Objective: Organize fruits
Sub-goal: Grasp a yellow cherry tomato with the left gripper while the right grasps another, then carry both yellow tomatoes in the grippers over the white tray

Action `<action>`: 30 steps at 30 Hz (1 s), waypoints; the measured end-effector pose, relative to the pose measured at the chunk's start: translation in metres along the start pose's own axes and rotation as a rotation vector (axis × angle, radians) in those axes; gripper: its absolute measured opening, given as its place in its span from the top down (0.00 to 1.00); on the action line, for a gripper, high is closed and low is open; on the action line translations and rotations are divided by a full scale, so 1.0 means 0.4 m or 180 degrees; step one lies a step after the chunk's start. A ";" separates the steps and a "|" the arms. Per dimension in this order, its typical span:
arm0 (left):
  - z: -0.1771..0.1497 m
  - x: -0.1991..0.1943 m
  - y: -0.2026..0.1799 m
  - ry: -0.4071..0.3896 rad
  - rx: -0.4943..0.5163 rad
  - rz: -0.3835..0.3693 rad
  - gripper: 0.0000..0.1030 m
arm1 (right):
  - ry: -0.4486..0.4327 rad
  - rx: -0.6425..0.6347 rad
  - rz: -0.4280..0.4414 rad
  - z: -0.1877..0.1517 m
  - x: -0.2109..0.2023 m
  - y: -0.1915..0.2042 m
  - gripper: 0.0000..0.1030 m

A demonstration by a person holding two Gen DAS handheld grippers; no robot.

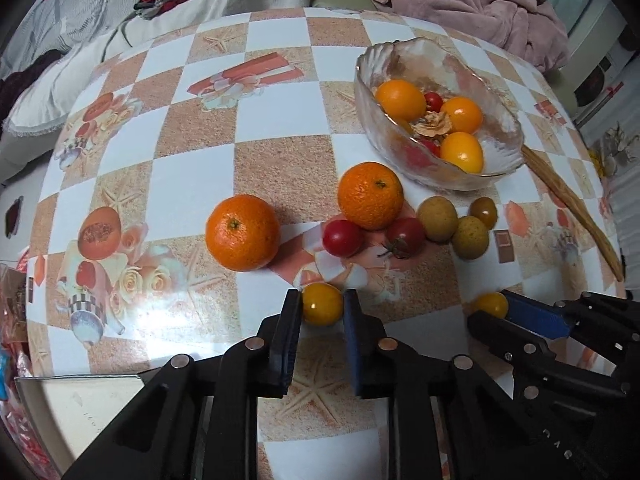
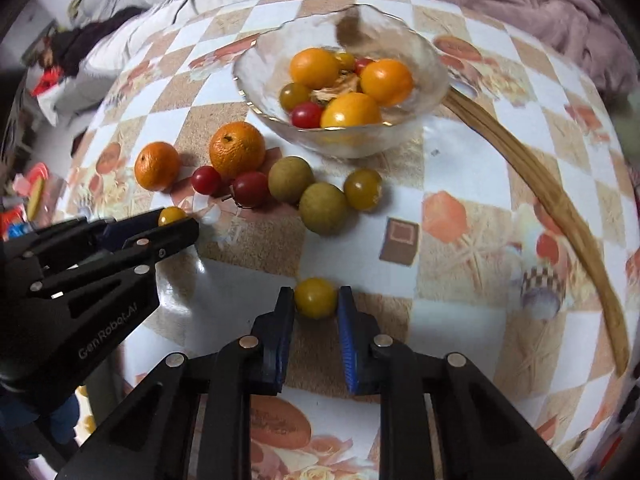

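While each gripper clamps a yellow cherry tomato (image 1: pixel 322 304) near the table's (image 1: pixel 192 168) front edge, left gripper (image 1: pixel 322 312) and right gripper (image 2: pixel 316 308) squeeze thin-skinned, light, slippery fruit; gentle pressure across the middle seems wisest.

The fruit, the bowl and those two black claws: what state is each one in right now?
Left gripper: shut on a yellow tomato.
Right gripper: shut on another yellow tomato.
Glass bowl: upright, partly filled with fruit.
Two oranges: loose on the table.
Two red tomatoes: loose beside the oranges.
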State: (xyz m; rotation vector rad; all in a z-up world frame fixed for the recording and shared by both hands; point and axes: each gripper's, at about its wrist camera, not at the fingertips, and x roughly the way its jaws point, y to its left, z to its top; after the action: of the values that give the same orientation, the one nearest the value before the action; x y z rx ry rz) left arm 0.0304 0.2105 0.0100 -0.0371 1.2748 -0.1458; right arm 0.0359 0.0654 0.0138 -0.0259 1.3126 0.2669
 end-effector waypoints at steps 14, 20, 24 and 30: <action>-0.102 -0.180 0.041 -0.0240 -0.0118 -0.0239 0.78 | -0.0034 0.0280 0.0293 -0.116 -0.123 -0.036 0.77; -0.177 -0.247 0.102 -0.0296 -0.0242 -0.0206 0.78 | -0.0020 0.0210 0.0360 -0.138 -0.155 0.023 0.77; -0.232 -0.290 0.167 -0.0336 -0.0359 -0.0131 0.78 | 0.0008 0.0109 0.0415 -0.142 -0.162 0.086 0.77; -0.285 -0.321 0.294 -0.0348 -0.0592 0.0057 0.78 | 0.0041 -0.0124 0.0527 -0.138 -0.163 0.211 0.77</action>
State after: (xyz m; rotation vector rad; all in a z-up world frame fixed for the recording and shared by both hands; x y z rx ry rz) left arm -0.1047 0.3496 0.0860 -0.1910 1.1760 -0.0091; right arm -0.0490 0.1263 0.0729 0.0485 1.3242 0.4340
